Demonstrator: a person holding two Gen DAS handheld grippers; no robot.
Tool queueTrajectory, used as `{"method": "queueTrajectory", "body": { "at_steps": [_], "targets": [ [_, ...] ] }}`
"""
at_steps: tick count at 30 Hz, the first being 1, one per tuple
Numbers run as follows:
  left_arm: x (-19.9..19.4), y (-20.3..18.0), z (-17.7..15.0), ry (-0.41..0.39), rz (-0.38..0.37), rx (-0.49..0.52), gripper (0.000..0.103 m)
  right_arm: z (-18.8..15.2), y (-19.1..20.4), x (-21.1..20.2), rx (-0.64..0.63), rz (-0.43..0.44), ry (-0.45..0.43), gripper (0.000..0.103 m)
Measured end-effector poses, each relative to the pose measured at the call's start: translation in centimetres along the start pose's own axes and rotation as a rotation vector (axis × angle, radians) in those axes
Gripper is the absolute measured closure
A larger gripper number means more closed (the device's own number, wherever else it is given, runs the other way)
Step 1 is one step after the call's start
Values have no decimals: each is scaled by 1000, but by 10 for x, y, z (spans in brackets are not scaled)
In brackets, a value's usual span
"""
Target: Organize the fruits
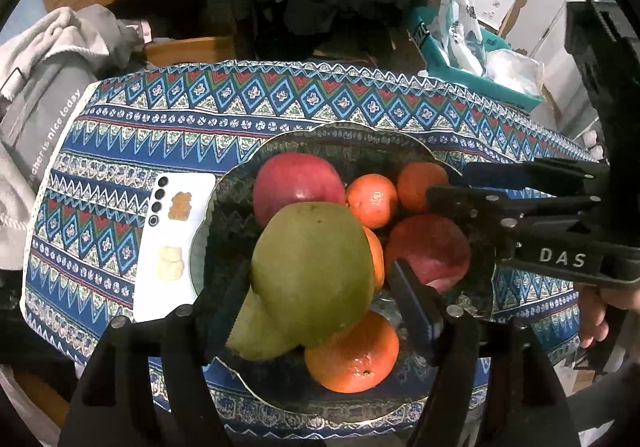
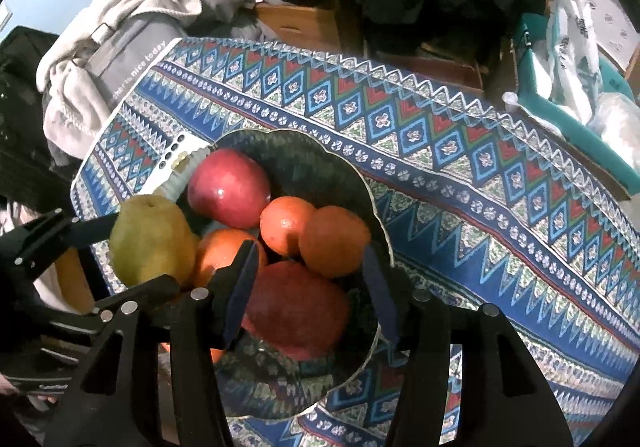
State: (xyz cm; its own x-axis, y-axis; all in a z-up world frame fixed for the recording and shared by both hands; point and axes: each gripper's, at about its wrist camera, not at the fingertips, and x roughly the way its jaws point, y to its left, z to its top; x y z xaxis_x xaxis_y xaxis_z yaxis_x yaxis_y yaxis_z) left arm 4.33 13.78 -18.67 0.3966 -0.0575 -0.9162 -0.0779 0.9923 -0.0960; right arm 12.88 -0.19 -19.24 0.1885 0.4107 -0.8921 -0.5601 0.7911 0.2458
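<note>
Fruits all sit in the bowl [image 1: 236, 175] mid-counter: pear [image 1: 312, 271] between the left gripper [image 1: 320, 303] jaws, released, lower red apple [image 2: 296, 311] under the parted right gripper [image 2: 312, 295], so sorting looks nearly done.

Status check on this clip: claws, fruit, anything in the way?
Left claw open around the green pear. Right claw open over a red apple. All fruit in the glass bowl. White phone beside it, clear.

Green pear [image 1: 312, 271], red apples [image 1: 296, 183], orange mandarins [image 1: 372, 201] — blue zigzag-patterned tablecloth [image 1: 200, 115].
</note>
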Motion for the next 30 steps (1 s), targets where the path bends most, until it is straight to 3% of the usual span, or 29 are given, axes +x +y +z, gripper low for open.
{"method": "queueTrajectory", "body": {
  "at_steps": [14, 17, 27, 30],
  "targets": [
    [-58, -24, -2, -126, -64, 4, 29, -13, 6, -82, -10, -71, -133, 37],
    [-70, -30, -4, -146, -70, 11, 24, -18, 4, -102, 5, -76, -160, 34],
    [-116, -44, -5, -229, -91, 14, 23, -41, 0, -165, 10, -114, -262, 26],
    [-132, -47, -5, -266, -70, 25, 17, -48, -2, -185, 15, -122, -295, 26]
  ]
}}
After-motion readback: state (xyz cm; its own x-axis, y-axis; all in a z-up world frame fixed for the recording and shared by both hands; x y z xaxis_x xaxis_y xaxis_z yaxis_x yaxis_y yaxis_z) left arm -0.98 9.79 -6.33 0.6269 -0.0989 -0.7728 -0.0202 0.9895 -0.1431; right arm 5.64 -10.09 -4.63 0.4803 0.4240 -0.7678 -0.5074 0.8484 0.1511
